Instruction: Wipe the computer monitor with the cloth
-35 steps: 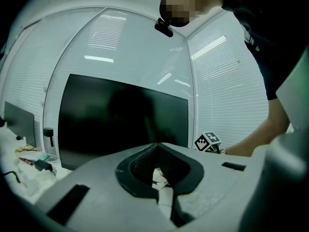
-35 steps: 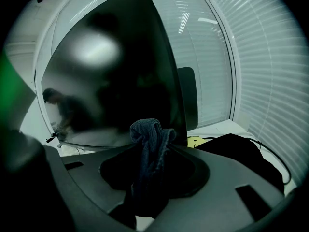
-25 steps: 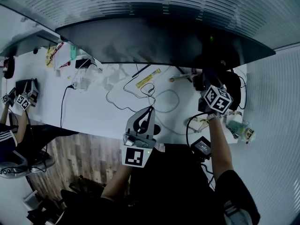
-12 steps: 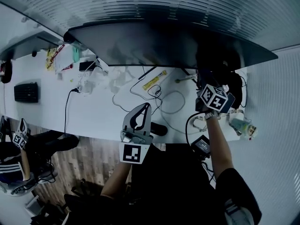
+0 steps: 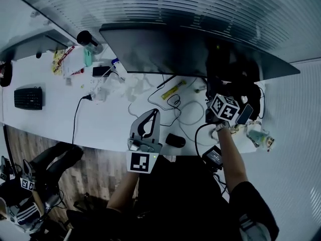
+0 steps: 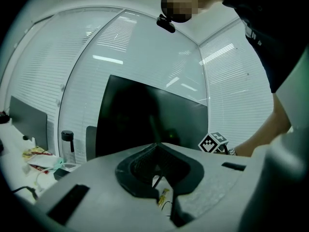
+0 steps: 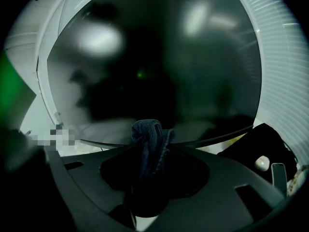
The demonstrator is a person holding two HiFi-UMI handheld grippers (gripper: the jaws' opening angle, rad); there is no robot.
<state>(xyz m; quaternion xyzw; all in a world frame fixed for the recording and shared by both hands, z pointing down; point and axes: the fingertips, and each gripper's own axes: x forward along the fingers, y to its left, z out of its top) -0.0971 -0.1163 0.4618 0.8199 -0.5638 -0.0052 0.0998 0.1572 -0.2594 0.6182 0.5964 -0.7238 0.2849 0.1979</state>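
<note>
Cloth clamped in right gripper, perhaps touching monitor, left gripper closed

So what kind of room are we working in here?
Most likely an office: a long white desk holds a wide dark monitor, a keyboard and loose cables, with slatted blinds behind.

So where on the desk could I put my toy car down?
The biggest bare patch of desk lies between the keyboard and the black cable. A smaller patch sits between that cable and the left tool. Below the monitor it is crowded, with looping wires and a mouse, so there is no room there.
</note>
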